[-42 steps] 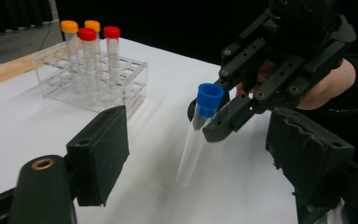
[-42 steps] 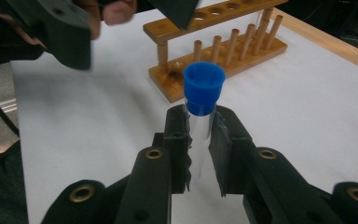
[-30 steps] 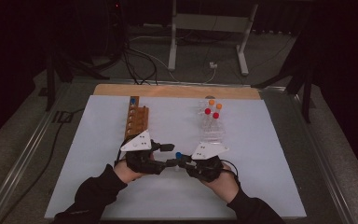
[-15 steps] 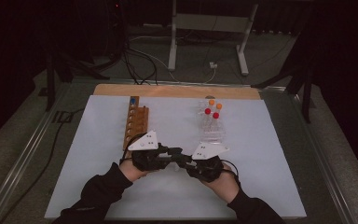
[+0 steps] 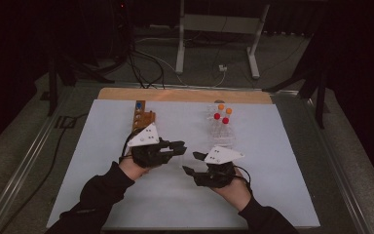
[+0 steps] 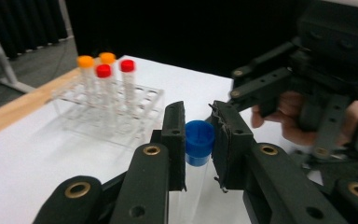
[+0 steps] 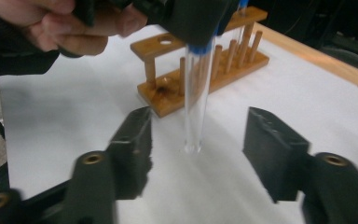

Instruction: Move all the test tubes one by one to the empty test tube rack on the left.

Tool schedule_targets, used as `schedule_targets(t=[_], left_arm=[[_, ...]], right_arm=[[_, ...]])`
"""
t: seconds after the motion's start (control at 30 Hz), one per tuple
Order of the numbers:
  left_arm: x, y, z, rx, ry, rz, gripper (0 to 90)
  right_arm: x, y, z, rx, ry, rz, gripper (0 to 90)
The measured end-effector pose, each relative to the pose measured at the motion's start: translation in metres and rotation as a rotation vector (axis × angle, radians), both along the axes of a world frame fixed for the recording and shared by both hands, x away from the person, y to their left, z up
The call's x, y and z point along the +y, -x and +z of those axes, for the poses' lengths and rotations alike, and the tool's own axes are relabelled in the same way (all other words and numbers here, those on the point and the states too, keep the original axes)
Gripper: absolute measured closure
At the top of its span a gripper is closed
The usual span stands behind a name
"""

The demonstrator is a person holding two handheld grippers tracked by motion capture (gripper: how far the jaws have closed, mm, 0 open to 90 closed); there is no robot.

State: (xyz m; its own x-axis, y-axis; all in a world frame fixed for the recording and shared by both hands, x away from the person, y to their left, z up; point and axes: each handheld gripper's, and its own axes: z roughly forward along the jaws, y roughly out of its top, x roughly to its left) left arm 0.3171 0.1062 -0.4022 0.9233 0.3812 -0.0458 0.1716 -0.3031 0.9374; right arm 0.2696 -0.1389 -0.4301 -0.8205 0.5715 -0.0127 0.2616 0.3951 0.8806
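I am working at a table [image 5: 102,195] covered by a white sheet, with a bare strip of pale wood [image 5: 185,95] showing along its far edge. A brown wooden test-tube rack [image 5: 142,118] is standing on the sheet left of centre toward the far edge. A clear plastic rack [image 5: 222,127] is sitting right of centre there, carrying tubes with red and orange caps.

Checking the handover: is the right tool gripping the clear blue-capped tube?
No: the right tool stands open, its pads apart from the clear blue-capped tube, which hangs from the left tool.
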Motion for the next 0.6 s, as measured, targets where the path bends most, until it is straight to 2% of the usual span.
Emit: schedule_targets(t=[0.13, 0.27, 0.4, 0.53, 0.6], left_arm=[[0.008, -0.009, 0.005, -0.001, -0.012, 0.039, 77.3], [0.017, -0.018, 0.01, -0.015, -0.017, 0.079, 77.3], [0.03, -0.029, 0.016, -0.027, -0.016, 0.136, 77.2], [0.046, -0.041, 0.022, -0.036, -0.017, 0.196, 77.3], [0.052, -0.045, 0.026, -0.039, -0.011, 0.217, 77.3]], right_arm=[[-0.001, 0.001, 0.002, -0.028, -0.02, -0.013, 25.3], [-0.001, 0.0, 0.003, -0.03, -0.041, -0.027, 15.7], [-0.002, 0.0, 0.004, -0.025, -0.053, -0.023, 14.1], [-0.003, 0.0, 0.005, -0.018, -0.067, -0.016, 3.9], [-0.003, 0.0, 0.005, -0.025, -0.054, -0.014, 0.7]])
